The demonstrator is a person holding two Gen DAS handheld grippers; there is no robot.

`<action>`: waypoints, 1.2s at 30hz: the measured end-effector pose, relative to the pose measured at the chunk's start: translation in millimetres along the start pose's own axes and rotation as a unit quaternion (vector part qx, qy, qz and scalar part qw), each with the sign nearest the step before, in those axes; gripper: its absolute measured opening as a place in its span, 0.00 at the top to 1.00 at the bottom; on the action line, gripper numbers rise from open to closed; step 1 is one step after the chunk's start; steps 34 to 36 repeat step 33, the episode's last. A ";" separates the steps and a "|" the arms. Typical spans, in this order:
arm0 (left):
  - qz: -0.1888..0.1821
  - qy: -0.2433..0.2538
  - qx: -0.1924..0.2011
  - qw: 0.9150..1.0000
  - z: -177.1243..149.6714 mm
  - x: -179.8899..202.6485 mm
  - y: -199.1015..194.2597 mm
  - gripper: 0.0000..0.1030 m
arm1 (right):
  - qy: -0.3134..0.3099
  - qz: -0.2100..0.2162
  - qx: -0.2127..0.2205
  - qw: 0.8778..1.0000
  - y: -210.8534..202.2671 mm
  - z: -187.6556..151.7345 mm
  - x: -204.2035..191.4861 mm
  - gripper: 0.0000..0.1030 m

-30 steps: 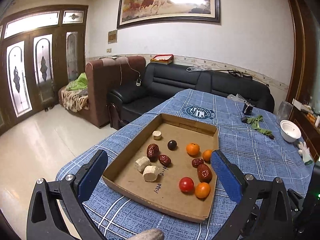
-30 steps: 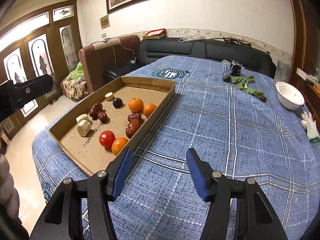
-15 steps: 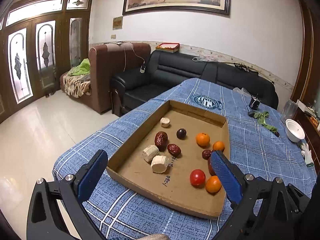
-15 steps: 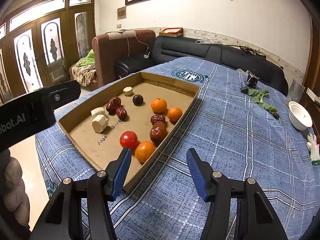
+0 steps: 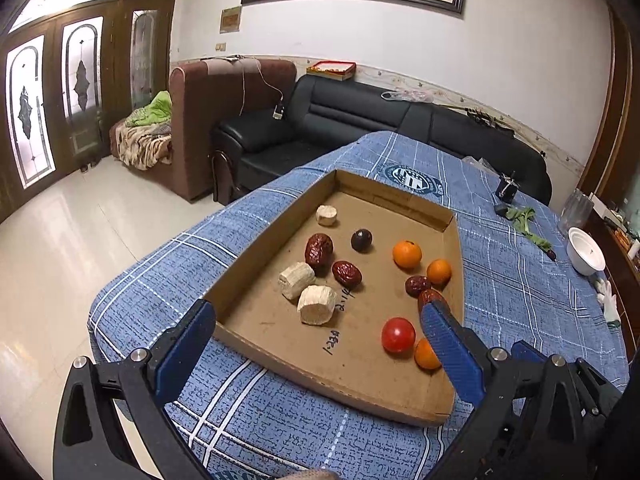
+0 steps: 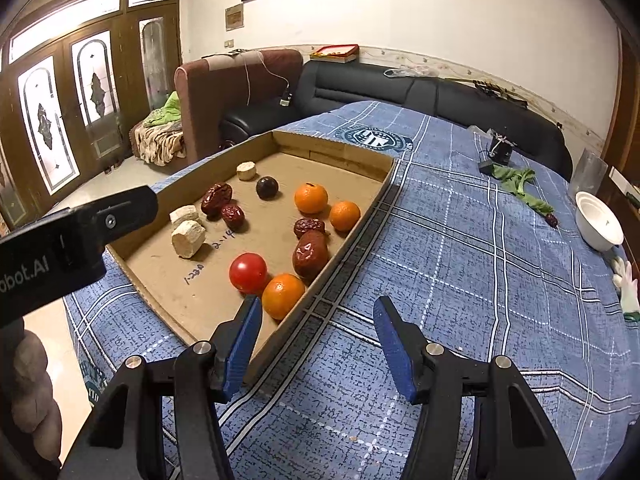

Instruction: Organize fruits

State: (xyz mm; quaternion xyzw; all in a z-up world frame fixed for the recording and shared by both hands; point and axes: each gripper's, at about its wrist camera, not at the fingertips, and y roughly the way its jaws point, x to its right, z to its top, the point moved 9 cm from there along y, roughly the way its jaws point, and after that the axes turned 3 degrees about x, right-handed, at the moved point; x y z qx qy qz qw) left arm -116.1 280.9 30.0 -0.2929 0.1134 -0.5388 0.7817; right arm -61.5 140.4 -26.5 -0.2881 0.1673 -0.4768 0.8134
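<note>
A shallow cardboard tray [image 5: 276,220] [image 6: 348,240] lies on the blue plaid table. It holds three oranges [image 5: 407,254], a red tomato [image 5: 397,334] [image 6: 248,272], several dark red dates [image 5: 319,248], a dark round fruit [image 5: 361,239] and pale beige chunks [image 5: 317,304]. My left gripper [image 5: 316,340] is open and empty above the tray's near edge. My right gripper [image 6: 316,332] is open and empty above the tray's right corner, just short of the nearest orange [image 6: 283,296]. The left gripper's body [image 6: 72,236] shows at the left of the right wrist view.
A white bowl [image 6: 598,220] and green leaves [image 6: 520,188] lie at the table's far right, with a small black clip [image 6: 498,150] behind them. A black sofa [image 5: 360,120] and a brown armchair [image 5: 208,120] stand beyond the table.
Both grippers have moved forward and down toward the tray, which now looks closer. Both stay open. The fruits have not moved.
</note>
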 end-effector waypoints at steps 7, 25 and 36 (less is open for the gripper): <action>-0.014 -0.004 -0.014 1.000 -5.3 2.9 4.2 0.00 | -0.017 -0.003 0.007 1.000 -2.9 1.7 -6.8 0.38; -0.016 -0.004 -0.019 1.000 -7.8 3.6 5.3 0.00 | -0.034 0.003 0.013 0.999 -5.9 4.9 -19.5 0.37; -0.009 0.007 -0.021 1.000 -9.1 7.6 5.0 0.00 | -0.024 0.020 0.007 0.999 -3.0 1.5 -20.5 0.36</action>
